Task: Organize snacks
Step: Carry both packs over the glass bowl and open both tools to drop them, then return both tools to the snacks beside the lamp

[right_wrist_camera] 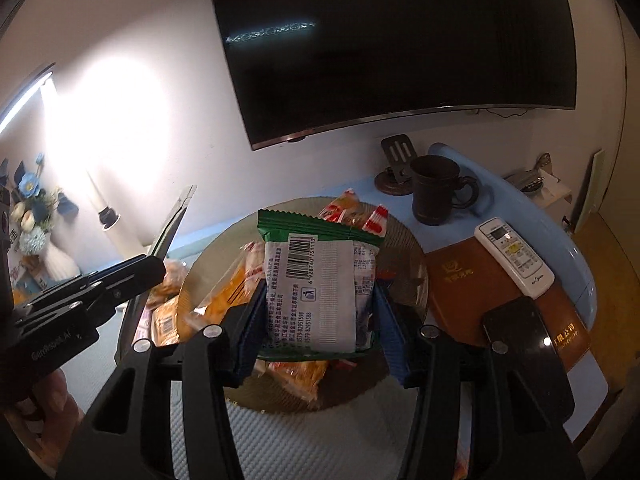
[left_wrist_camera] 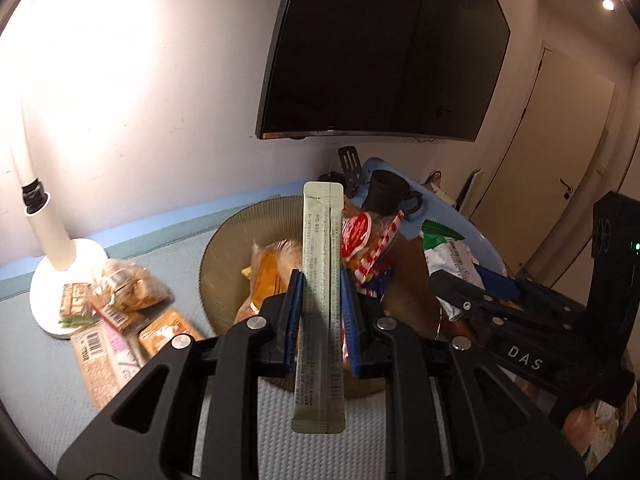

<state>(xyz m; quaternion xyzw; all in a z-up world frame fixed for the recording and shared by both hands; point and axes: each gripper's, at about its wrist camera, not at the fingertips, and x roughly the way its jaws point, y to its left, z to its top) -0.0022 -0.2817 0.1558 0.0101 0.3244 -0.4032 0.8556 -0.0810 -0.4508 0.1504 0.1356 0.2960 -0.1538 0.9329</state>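
Glossy foil sachet (left_wrist_camera: 320, 300), ribbed glass plate (right_wrist_camera: 404, 236), matt dark mug (right_wrist_camera: 434, 192)

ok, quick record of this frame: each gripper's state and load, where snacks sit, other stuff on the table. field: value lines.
left gripper: shut on long pale green stick sachet, held above the plate
right gripper: shut on green and white snack packet, barcode side up
round ribbed olive plate: holds orange and red-white wrapped snacks
loose snack packets: on the mat beside the white lamp base
other items: dark mug, white remote control, brown book, black phone
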